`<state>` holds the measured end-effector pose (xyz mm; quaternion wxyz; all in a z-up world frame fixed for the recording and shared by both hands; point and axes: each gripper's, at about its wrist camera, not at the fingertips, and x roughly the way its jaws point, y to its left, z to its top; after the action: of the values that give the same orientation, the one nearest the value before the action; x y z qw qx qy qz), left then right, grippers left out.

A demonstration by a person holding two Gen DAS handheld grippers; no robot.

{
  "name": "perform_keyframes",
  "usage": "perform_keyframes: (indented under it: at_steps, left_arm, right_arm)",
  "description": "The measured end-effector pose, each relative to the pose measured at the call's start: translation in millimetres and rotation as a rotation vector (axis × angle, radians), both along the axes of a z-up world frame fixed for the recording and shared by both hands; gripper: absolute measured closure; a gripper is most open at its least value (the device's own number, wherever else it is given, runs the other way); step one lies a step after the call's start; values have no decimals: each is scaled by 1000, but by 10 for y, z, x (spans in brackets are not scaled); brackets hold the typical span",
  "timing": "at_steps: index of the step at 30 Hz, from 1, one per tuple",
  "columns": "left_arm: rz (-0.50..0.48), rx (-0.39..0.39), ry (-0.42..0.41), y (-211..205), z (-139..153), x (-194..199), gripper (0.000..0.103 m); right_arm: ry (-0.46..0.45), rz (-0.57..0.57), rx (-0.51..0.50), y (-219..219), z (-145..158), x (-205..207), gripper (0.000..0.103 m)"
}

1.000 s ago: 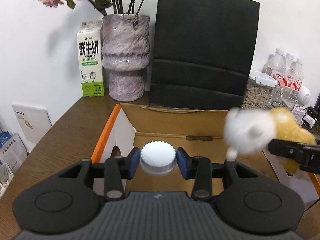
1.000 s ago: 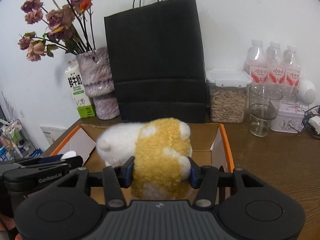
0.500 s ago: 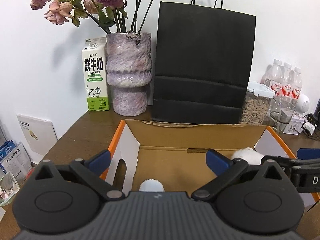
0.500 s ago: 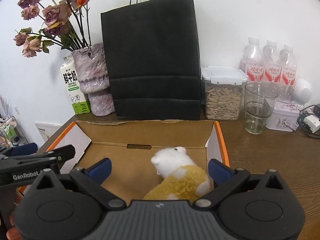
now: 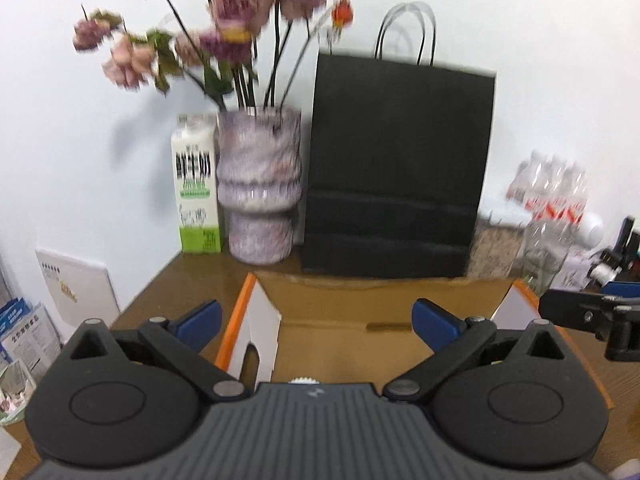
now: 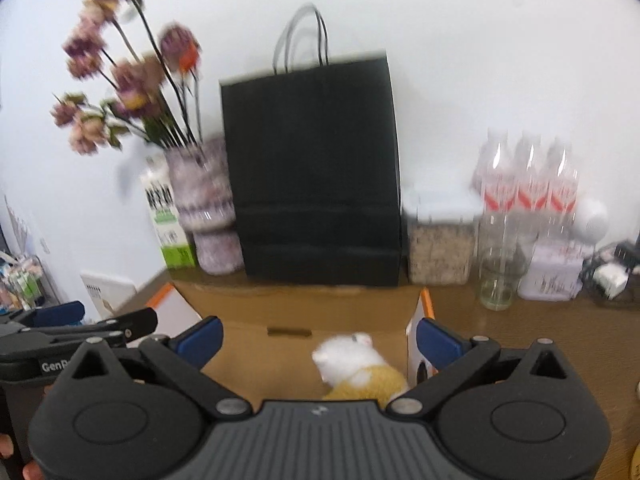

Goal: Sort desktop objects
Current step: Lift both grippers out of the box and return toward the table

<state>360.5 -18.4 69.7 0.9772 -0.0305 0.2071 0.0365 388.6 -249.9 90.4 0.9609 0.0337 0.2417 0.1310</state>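
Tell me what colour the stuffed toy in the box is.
White and yellow-brown stuffed toy; the right wrist view shows it best.

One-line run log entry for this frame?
left tongs: open, empty | right tongs: open, empty | plush toy: in cardboard box | white cap: in box

Box [image 6: 248, 308]: plain brown cardboard inside, orange rim, white flap faces. Plush [image 6: 362, 372] in the box: white head, mustard-yellow fleecy body. Cap [image 5: 303, 380] in the box: white, ridged edge. Bag [image 6: 316, 172] behind the box: matte black. Vase [image 5: 259, 188] left of the bag: mottled purple-white marble; flowers [image 5: 208, 36] dusty pink and mauve, one orange. Carton [image 5: 197, 200] left of the vase: white, green base. Bottles [image 6: 528, 176] right of the bag: clear, red-white labels. Worktop [image 6: 540, 340]: dark brown wood grain. Both grippers: black, blue pads [image 5: 200, 320].
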Motion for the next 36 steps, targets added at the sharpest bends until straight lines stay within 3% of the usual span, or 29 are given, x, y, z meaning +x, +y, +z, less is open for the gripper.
perform_keyframes:
  at_steps: [17, 20, 27, 36]
  left_arm:
    - [-46, -16, -334, 83, 587, -1301, 0]
    - [-43, -27, -342, 62, 671, -1343, 0]
    - [-68, -39, -366, 7, 905, -1524, 0]
    - [-96, -9, -366, -10, 950, -1923, 0]
  right_arm:
    - [-329, 72, 28, -67, 613, -1373, 0]
    - [-367, 64, 30, -71, 666, -1515, 0]
    - [-363, 57, 20, -106, 800, -1707, 0]
    - [-345, 48, -15, -141, 773, -2115, 0]
